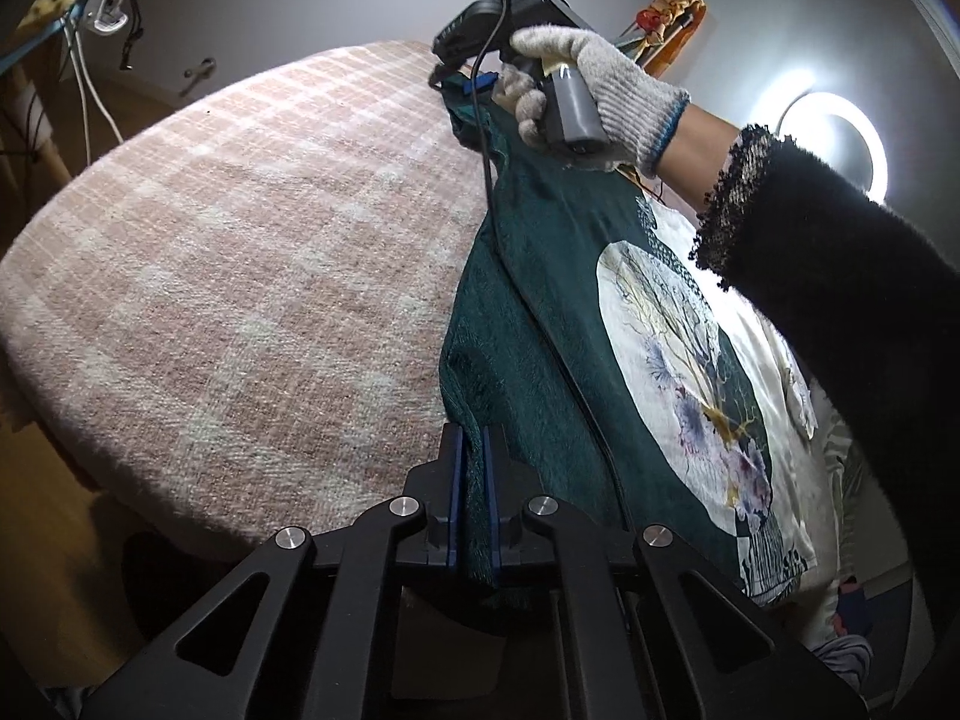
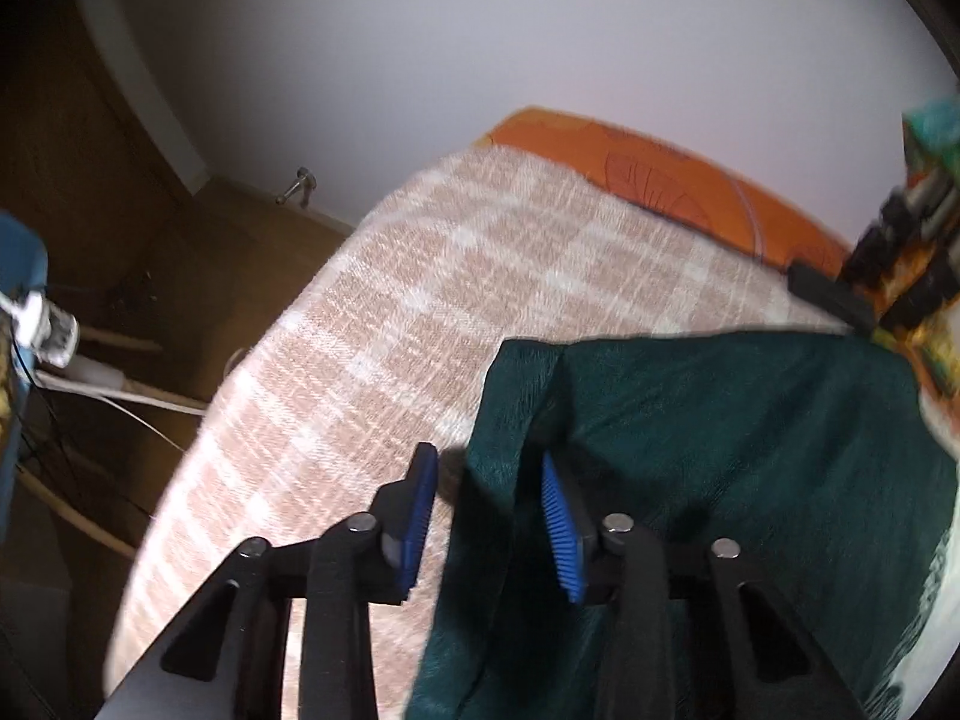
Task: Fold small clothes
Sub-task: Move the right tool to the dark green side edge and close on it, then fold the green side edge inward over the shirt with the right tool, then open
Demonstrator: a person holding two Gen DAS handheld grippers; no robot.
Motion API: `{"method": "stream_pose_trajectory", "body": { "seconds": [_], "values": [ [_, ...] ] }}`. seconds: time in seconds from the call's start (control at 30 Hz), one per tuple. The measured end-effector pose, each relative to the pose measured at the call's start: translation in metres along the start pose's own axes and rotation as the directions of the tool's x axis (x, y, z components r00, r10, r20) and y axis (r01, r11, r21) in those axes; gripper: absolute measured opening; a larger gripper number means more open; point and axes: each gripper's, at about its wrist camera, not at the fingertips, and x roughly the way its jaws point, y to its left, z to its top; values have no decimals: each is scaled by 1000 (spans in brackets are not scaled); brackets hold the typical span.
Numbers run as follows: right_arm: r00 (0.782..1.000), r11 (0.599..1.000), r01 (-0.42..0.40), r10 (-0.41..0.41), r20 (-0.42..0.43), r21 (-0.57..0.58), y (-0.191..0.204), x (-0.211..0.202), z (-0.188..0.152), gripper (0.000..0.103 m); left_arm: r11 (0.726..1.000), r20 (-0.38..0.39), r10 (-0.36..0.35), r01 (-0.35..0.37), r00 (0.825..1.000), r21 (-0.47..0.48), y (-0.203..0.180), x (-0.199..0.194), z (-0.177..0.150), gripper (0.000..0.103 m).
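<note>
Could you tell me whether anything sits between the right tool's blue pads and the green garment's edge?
Nothing visible does. The right tool straddles the folded edge of the green garment, with only fabric between its blue pads.

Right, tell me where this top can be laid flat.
The plaid blanket lies bare between the green garment's fold and the blanket's floor-side edge, up to the orange cushion. The other side is crowded: gloved hand, sleeve, printed fabric.

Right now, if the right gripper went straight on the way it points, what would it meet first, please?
Probably the dark green velvety garment, whose edge already lies between the right gripper's open jaws; depth is unclear.
</note>
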Motion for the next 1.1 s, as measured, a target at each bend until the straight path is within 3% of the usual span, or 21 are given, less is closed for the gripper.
{"method": "stream_pose_trajectory", "body": {
  "seconds": [0.07,0.13,0.47,0.63,0.93,1.1],
  "values": [
    [999,999,33,-33,7,-23,-1,1,-1,8,1000,4,-1,1,1000,6,-1,0,0,3],
    [1000,1000,22,-22,12,-2,-9,-2,-2,1,1000,8,-6,6,1000,17,-3,0,0,3],
    [991,996,-45,35,131,76,-59,-56,-11,0,995,49,-45,41,998,89,-25,-11,-1,2],
    [984,991,-35,12,175,131,-96,-91,-24,0,984,48,-83,75,995,159,-49,-13,-7,2],
    [980,965,19,-71,189,263,-180,-131,-73,0,949,-31,-143,146,989,278,-96,4,-30,1],
    [979,948,49,-108,173,315,-215,-132,-94,0,943,-96,-167,187,981,275,-112,21,-41,1]
  ]
}}
